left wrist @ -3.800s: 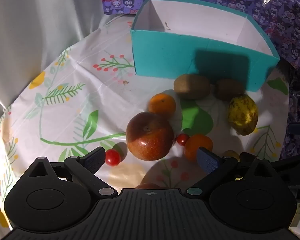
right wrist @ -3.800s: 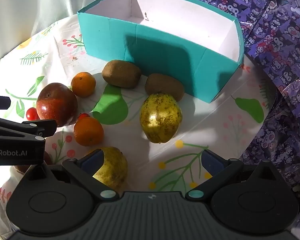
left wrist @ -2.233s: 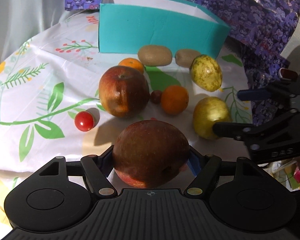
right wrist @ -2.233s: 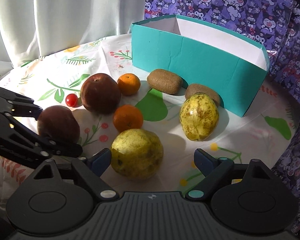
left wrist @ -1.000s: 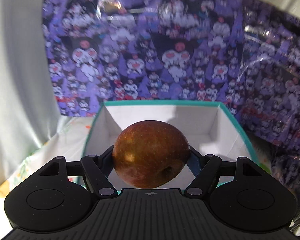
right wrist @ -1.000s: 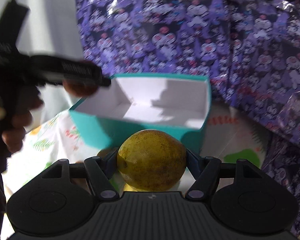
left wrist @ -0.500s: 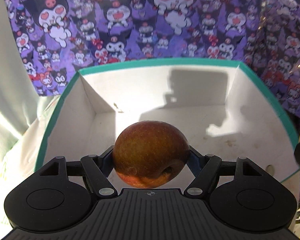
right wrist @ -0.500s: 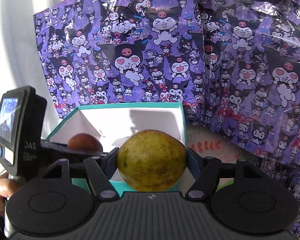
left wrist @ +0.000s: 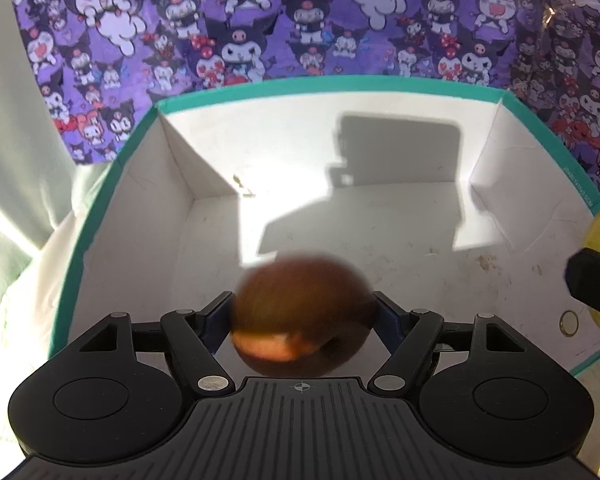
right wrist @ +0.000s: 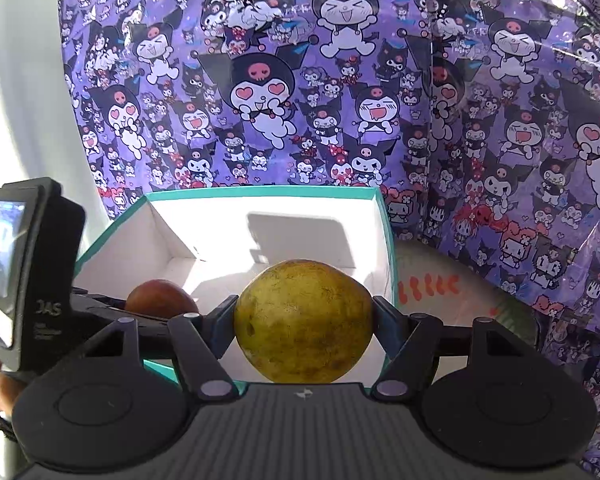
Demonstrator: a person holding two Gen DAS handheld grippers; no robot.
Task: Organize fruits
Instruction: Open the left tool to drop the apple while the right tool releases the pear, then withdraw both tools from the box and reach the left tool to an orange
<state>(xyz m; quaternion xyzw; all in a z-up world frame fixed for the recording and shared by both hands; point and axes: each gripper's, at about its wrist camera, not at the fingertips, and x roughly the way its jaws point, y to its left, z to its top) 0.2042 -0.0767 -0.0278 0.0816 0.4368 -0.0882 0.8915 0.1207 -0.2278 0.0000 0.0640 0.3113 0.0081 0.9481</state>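
So you've got your left hand-held gripper [left wrist: 302,320] parked right over the open teal box [left wrist: 112,184], and the red apple [left wrist: 302,314] sits between its fingers, though it's smeared with blur and there's a hint of gap at the pads, so I honestly can't tell if you're pinching it or letting go. Holding it low over the bare white floor makes sense, short drop, no bruising. Your right hand-held gripper [right wrist: 304,320] is clamped on the yellow-green pear [right wrist: 303,320], squeezed across its widest part so it won't roll out, and it hangs at the near right side of the box, I'd guess waiting its turn so the two tools don't bump.
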